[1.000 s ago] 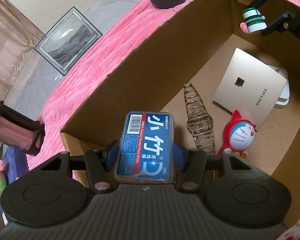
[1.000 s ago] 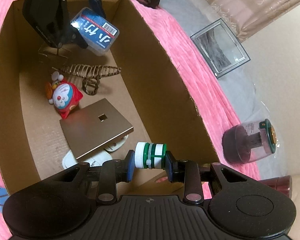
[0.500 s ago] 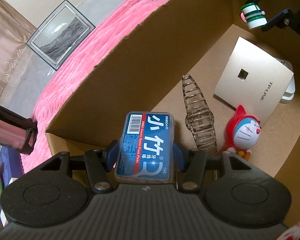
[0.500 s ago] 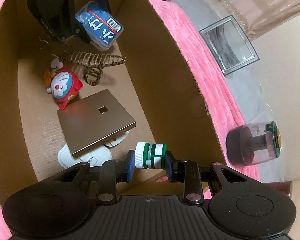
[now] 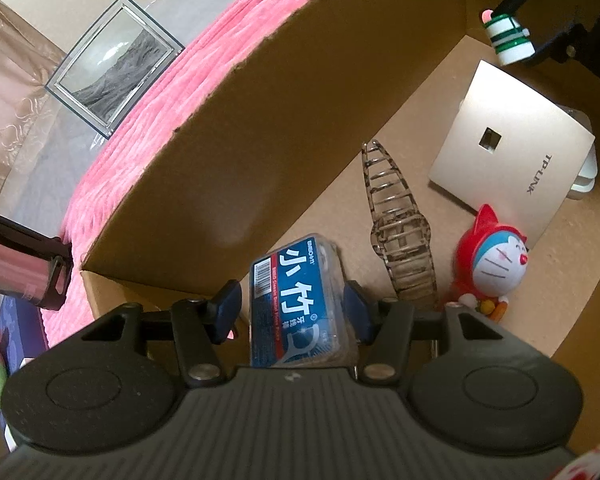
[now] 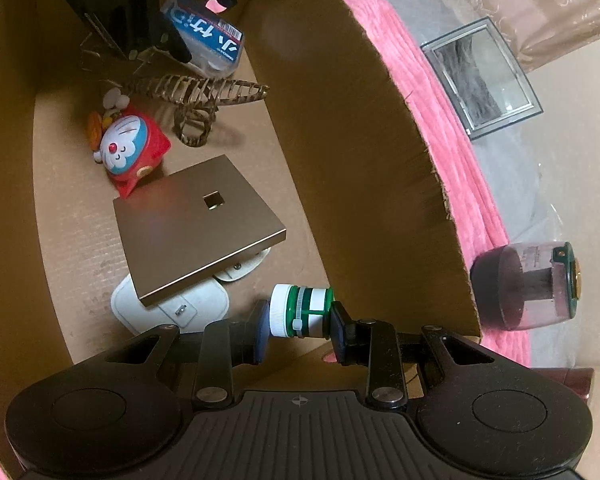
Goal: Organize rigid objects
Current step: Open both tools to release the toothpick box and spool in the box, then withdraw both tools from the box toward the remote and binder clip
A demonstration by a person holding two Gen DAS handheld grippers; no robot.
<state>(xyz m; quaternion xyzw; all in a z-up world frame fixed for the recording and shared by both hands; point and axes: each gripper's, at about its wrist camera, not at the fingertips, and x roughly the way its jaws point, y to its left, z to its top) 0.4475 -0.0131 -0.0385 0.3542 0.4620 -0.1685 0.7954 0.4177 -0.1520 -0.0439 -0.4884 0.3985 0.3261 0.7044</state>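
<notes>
A blue floss-pick box (image 5: 300,304) sits tilted between the jaws of my left gripper (image 5: 292,308), low in the near corner of the cardboard carton (image 5: 300,100). The right pad touches it, and a thin gap shows at the left pad. In the right wrist view the floss-pick box (image 6: 204,40) rests by the carton floor under that gripper (image 6: 200,16). My right gripper (image 6: 300,320) is shut on a small green-and-white bottle (image 6: 302,312), held sideways just above the carton floor. The left wrist view shows the bottle (image 5: 508,38) at the carton's far end.
In the carton lie a brown hair clip (image 6: 204,92), a red and blue cat figure (image 6: 128,144), and a gold square panel (image 6: 196,224) on a white plastic part (image 6: 172,308). Outside, on the pink blanket (image 5: 148,128), are a glass sand picture (image 6: 484,80) and a dark jar (image 6: 528,284).
The floss-pick box has tipped and sunk lower between the left jaws, leaving a gap at the left pad. Both grippers have gone deeper into the carton, the right one with the bottle.
</notes>
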